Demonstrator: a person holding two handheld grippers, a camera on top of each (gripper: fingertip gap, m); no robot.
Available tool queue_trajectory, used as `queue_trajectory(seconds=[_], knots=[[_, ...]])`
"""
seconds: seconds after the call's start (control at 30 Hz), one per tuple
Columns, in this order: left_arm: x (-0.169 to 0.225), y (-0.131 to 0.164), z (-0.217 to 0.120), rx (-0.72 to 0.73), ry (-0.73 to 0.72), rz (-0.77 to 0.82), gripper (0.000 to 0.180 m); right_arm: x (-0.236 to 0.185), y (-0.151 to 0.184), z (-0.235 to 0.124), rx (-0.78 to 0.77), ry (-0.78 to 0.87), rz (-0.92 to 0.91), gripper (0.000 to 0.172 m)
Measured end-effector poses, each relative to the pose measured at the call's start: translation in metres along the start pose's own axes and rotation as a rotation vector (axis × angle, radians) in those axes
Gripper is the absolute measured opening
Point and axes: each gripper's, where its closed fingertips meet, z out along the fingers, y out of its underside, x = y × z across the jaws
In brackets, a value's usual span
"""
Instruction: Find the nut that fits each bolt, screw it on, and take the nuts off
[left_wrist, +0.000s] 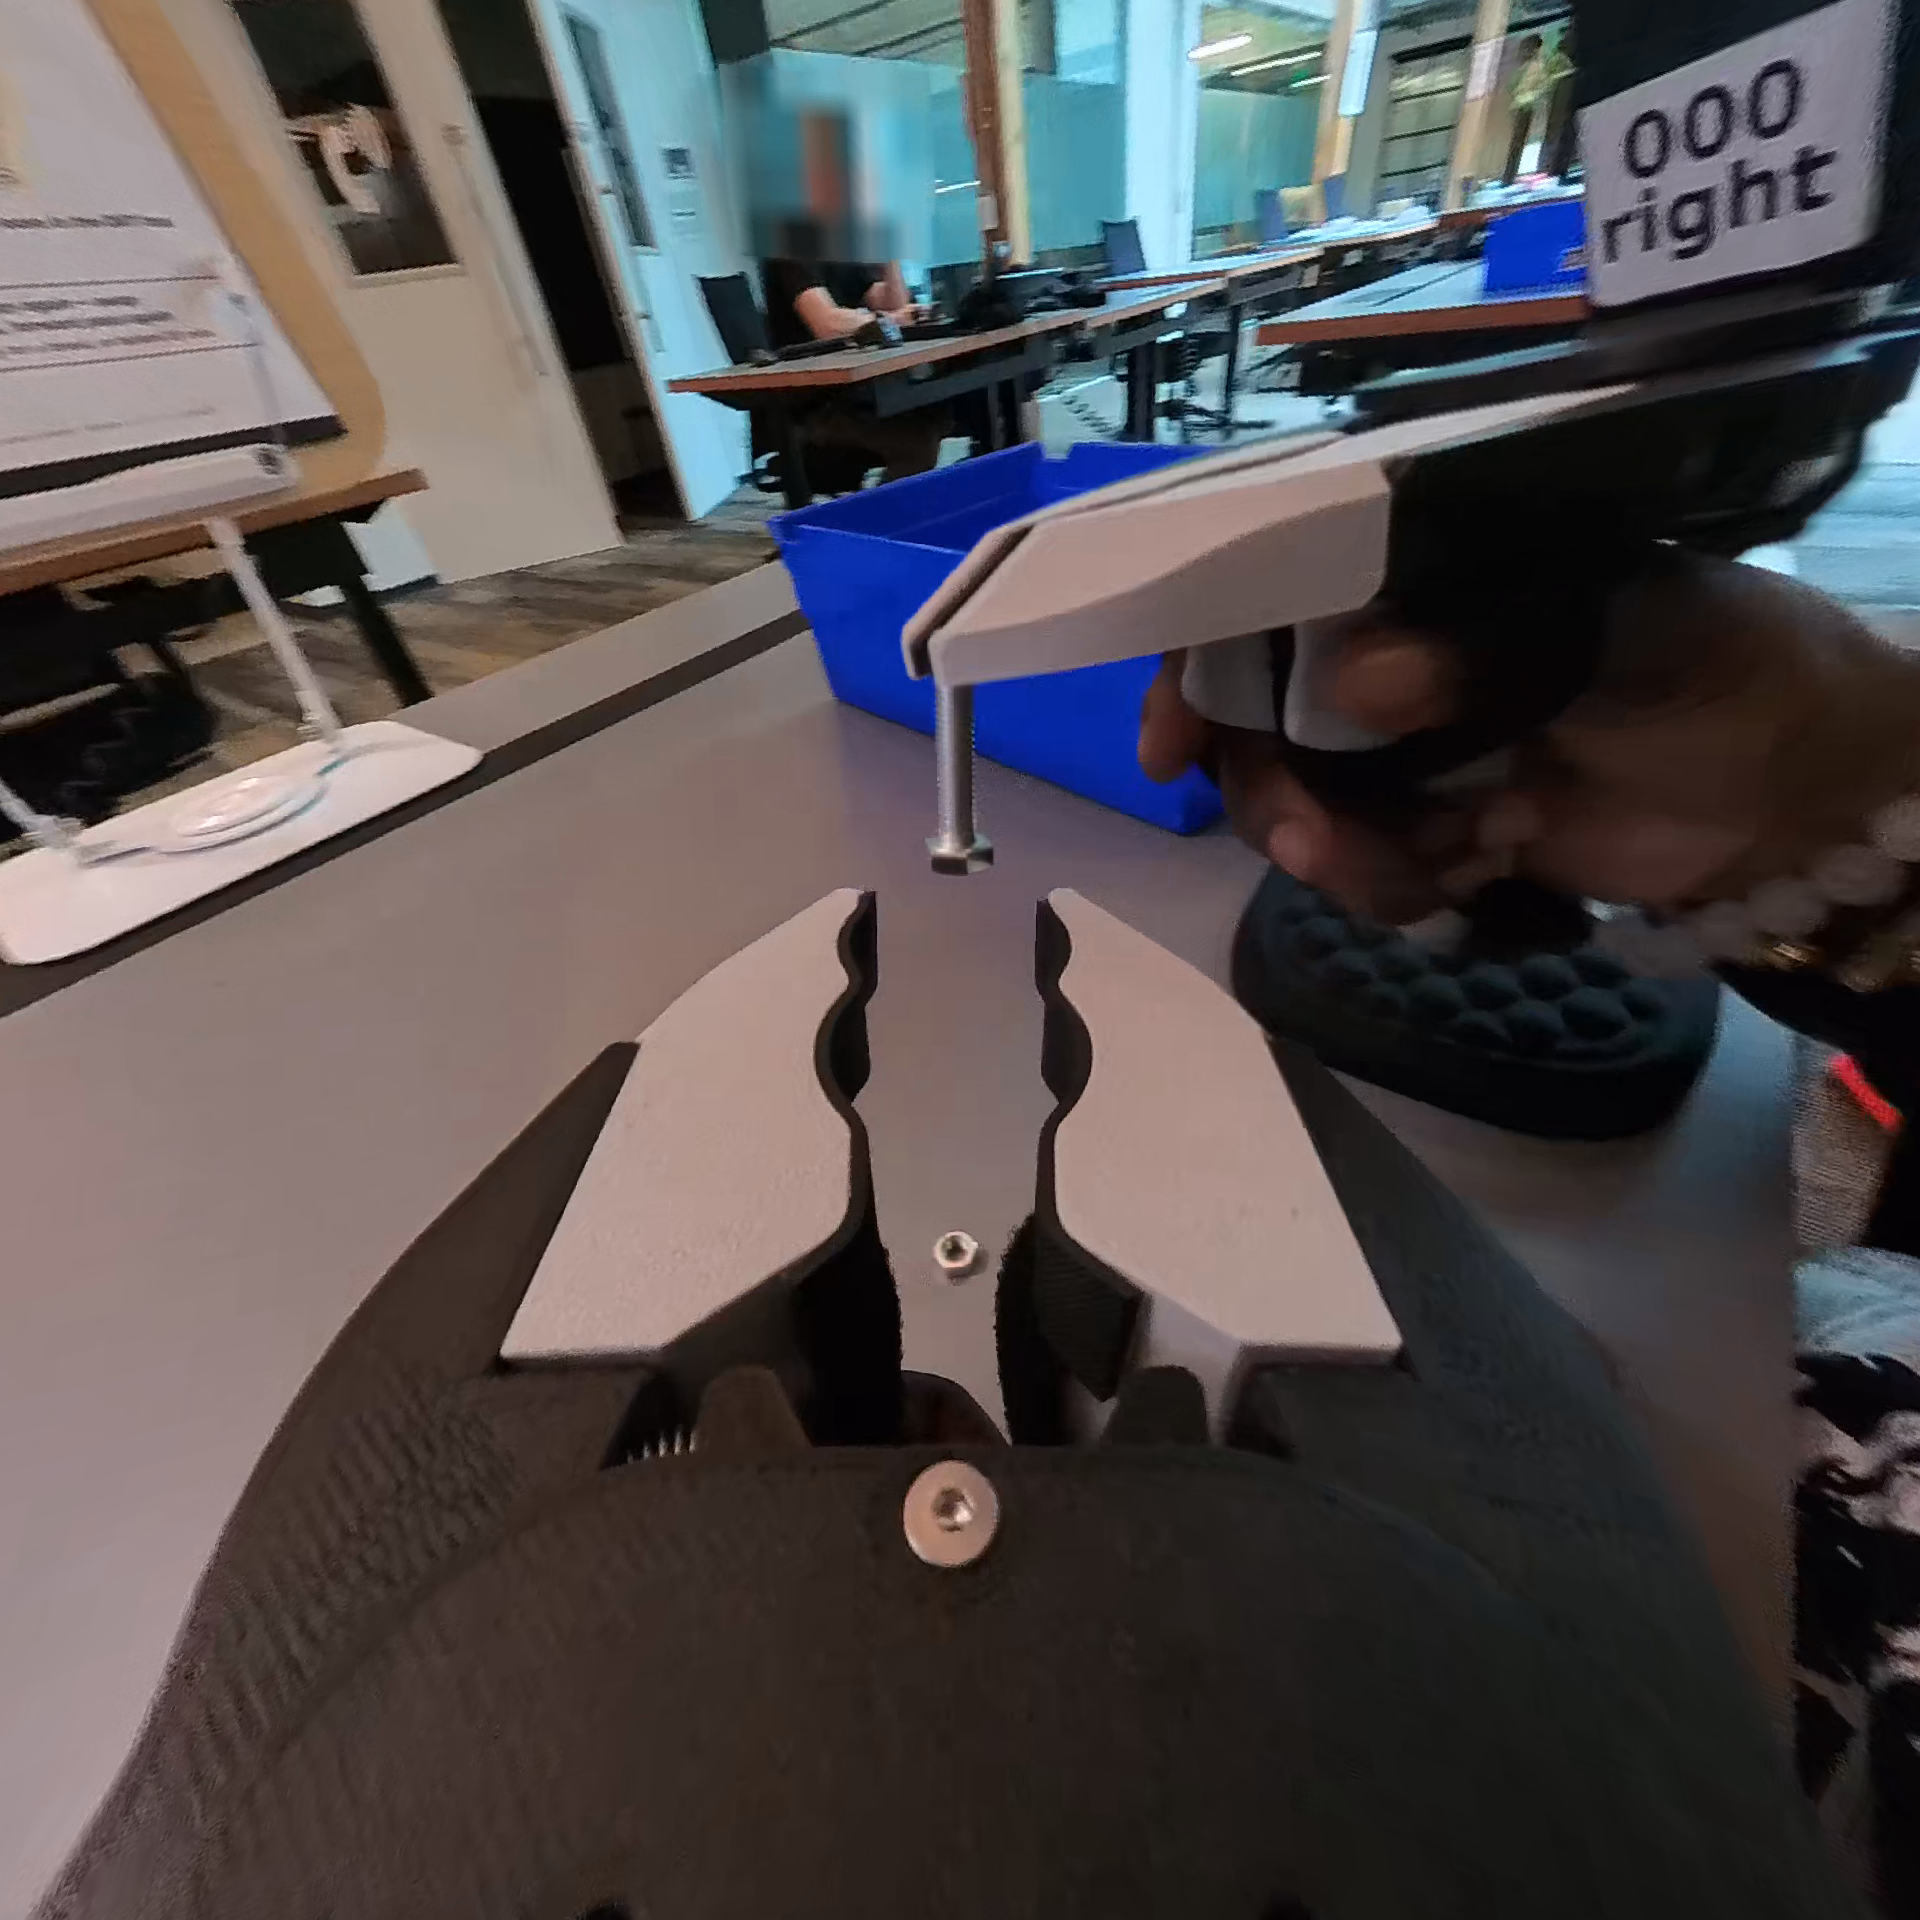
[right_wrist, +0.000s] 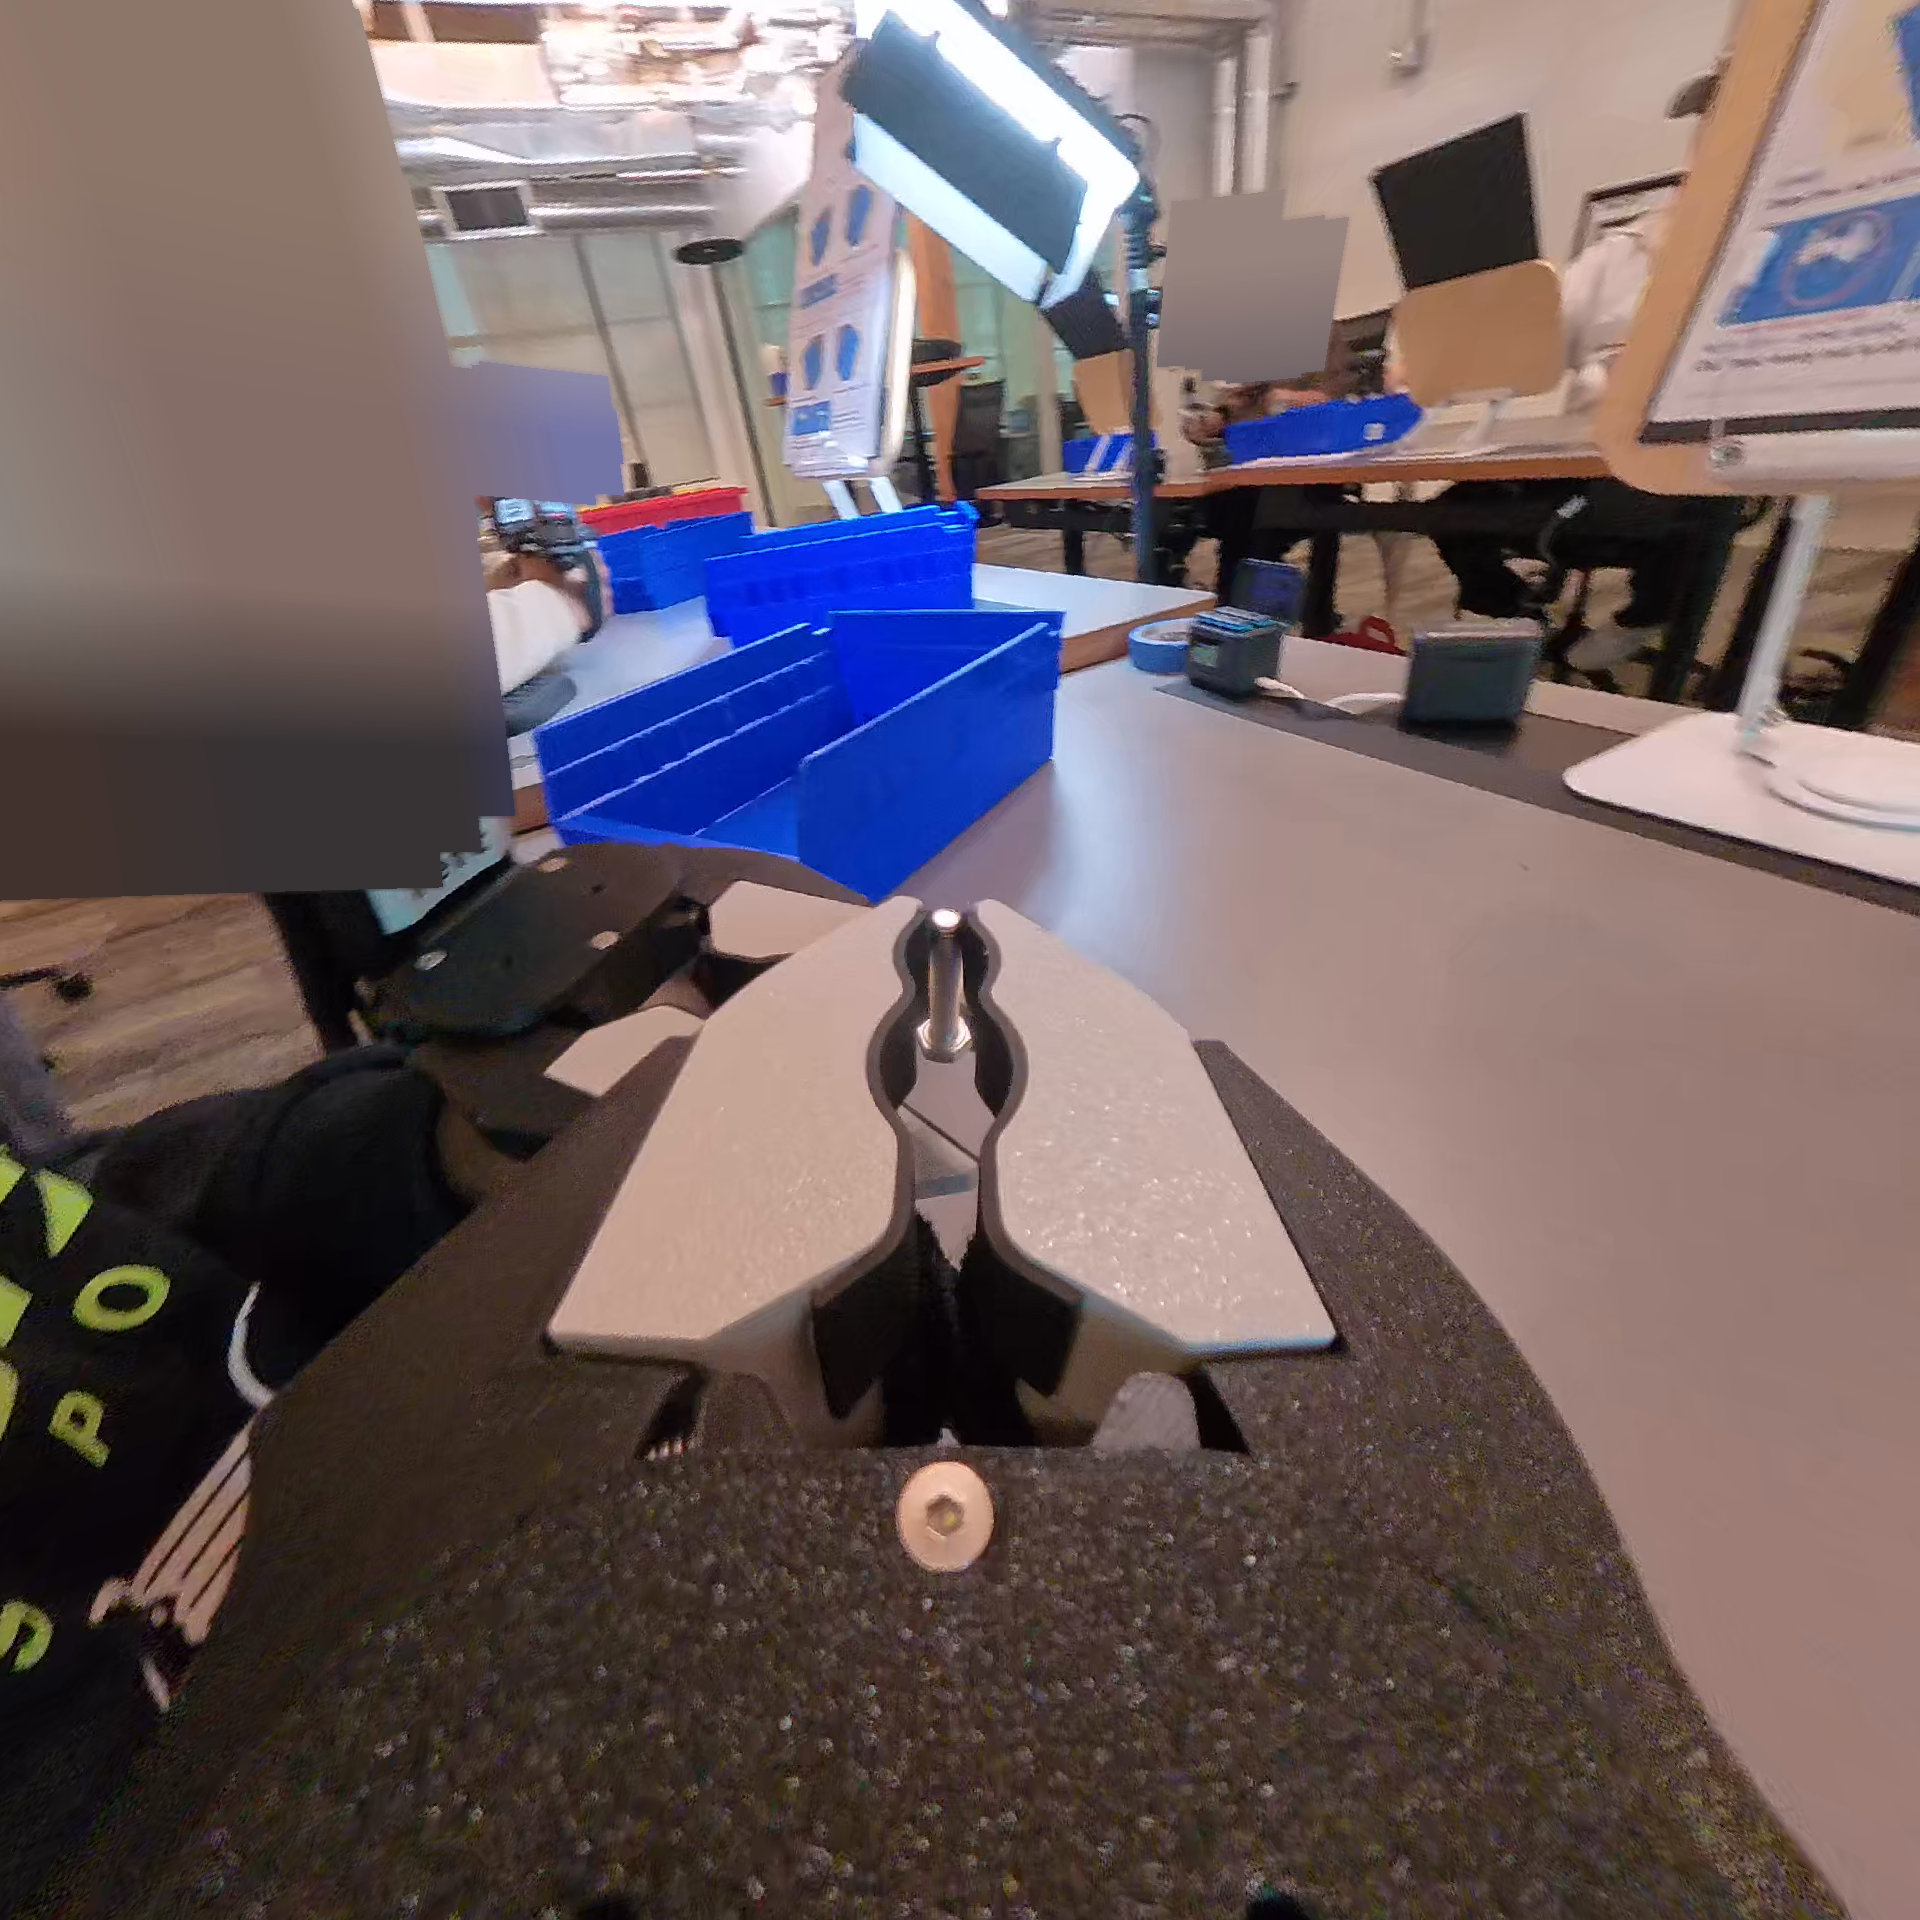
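In the left wrist view my left gripper (left_wrist: 956, 914) is open and empty, low over the grey table (left_wrist: 416, 1039). A small silver nut (left_wrist: 953, 1257) lies loose on the table below the gap between its fingers, touching neither. My right gripper (left_wrist: 923, 649) comes in from the upper right and is shut on the threaded end of a silver bolt (left_wrist: 958, 774). The bolt hangs head down just beyond the left fingertips. In the right wrist view the right gripper (right_wrist: 945, 916) pinches the bolt (right_wrist: 943, 987) at its tips. A left finger (right_wrist: 774, 920) shows beside it.
A blue bin (left_wrist: 883, 592) stands behind the bolt; it also shows in the right wrist view (right_wrist: 914, 748). A black dimpled pad (left_wrist: 1475, 1008) lies at the right under the hand. A white stand base (left_wrist: 239, 810) sits at the table's left edge. More blue bins and desks stand beyond. Across from one pair of fingers to the other is roughly 5 cm.
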Motion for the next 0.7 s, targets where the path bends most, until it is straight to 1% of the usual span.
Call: queue_trajectory(seconds=[0.1,0.2,0.7], knots=[[-0.008,0.000,0.000,-0.005,-0.094,0.029,0.027,0.003,0.006,0.006,-0.016,0.084,0.018,0.005],[-0.012,0.003,0.001,-0.020,-0.138,0.049,0.022,0.001,0.007,0.011,-0.008,0.105,0.021,0.005],[-0.013,0.003,0.001,-0.007,-0.123,0.015,0.015,0.001,0.006,0.013,0.002,0.111,0.016,0.005]])
